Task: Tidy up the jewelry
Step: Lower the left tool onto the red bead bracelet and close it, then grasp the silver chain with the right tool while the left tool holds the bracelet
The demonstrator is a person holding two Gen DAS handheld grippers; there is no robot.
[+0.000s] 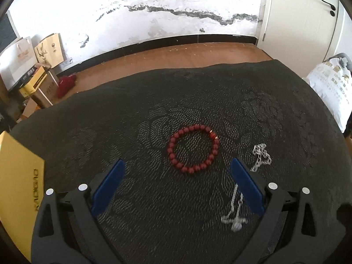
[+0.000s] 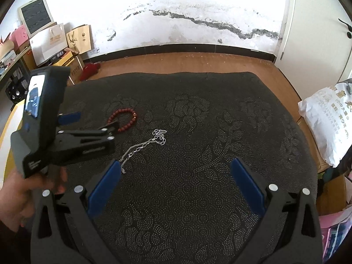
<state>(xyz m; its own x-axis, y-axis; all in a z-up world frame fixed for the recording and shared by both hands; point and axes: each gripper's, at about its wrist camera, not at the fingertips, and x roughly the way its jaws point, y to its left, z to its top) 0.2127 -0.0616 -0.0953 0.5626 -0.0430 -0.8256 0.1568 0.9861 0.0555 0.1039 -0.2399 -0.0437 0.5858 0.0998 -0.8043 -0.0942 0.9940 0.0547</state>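
Note:
A red bead bracelet (image 1: 193, 149) lies flat on the dark patterned cloth (image 1: 154, 114); it also shows in the right wrist view (image 2: 123, 120). A silver chain (image 1: 260, 155) lies to its right and runs under my left gripper's right finger; it also shows in the right wrist view (image 2: 145, 145). My left gripper (image 1: 177, 165) is open just short of the bracelet, above the cloth, and shows from the side in the right wrist view (image 2: 88, 121). My right gripper (image 2: 176, 165) is open and empty, with the chain's near end by its left finger.
A yellow box (image 1: 17, 182) sits at the cloth's left edge. Paper bags and cardboard boxes (image 2: 59, 44) stand by the wall at the far left. A white printed bag (image 2: 325, 118) lies to the right. Wooden floor (image 2: 187, 62) lies beyond the cloth.

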